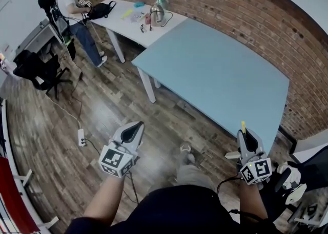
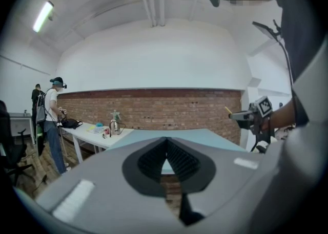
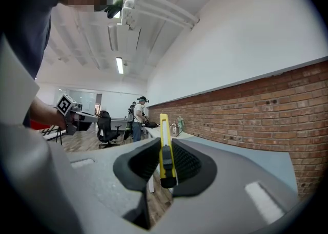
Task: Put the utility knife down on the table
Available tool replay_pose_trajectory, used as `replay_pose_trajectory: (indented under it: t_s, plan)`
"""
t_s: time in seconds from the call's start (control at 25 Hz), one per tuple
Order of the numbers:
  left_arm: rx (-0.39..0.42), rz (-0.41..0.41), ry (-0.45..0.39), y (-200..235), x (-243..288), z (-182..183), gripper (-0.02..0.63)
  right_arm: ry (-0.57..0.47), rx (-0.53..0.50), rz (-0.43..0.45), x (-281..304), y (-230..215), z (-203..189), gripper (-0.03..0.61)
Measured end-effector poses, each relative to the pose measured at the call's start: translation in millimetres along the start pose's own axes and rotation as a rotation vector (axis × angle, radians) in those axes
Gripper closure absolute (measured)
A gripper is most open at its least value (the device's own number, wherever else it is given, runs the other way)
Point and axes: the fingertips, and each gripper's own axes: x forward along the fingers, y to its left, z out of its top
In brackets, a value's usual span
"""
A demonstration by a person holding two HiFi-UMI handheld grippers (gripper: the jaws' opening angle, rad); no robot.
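A yellow utility knife (image 3: 164, 148) stands upright between the jaws of my right gripper (image 3: 165, 164), which is shut on it. In the head view the knife's yellow tip (image 1: 243, 125) pokes out of the right gripper (image 1: 247, 136) at the near edge of the light blue table (image 1: 220, 69). My left gripper (image 1: 134, 129) hangs over the wooden floor, left of the table, shut with nothing in it. In the left gripper view its jaws (image 2: 166, 158) meet, with the blue table (image 2: 205, 136) beyond and the right gripper (image 2: 246, 117) to the right.
A white table (image 1: 128, 20) with a kettle (image 1: 156, 13) and small items stands beyond the blue one. A person (image 1: 77, 20) stands at its left end. Black office chair (image 1: 38, 69) at left, power strip (image 1: 81, 136) on the floor, brick wall (image 1: 246, 23) behind.
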Motion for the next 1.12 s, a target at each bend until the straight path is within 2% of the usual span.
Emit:
replay_pose_trajectory:
  t_s: [0.28, 0.48, 0.84, 1.12]
  plan:
    - [-0.010, 0.027, 0.016, 26.1, 7.8, -2.9, 0.612, 0.009, 0.022, 0.007, 38.0, -7.3, -5.5, 0.512]
    - [-0.027, 0.026, 0.015, 35.9, 27.7, -3.9, 0.612, 0.015, 0.077, 0.004, 59.4, -24.1, -12.3, 0.512]
    - [-0.023, 0.023, -0.002, 62.9, 94.1, 25.4, 0.612, 0.032, 0.067, 0.027, 125.4, -65.0, -6.7, 0.512]
    - [-0.009, 0.009, 0.028, 85.5, 154.4, 47.4, 0.612, 0.027, 0.081, 0.056, 183.6, -95.6, -2.6, 0.512]
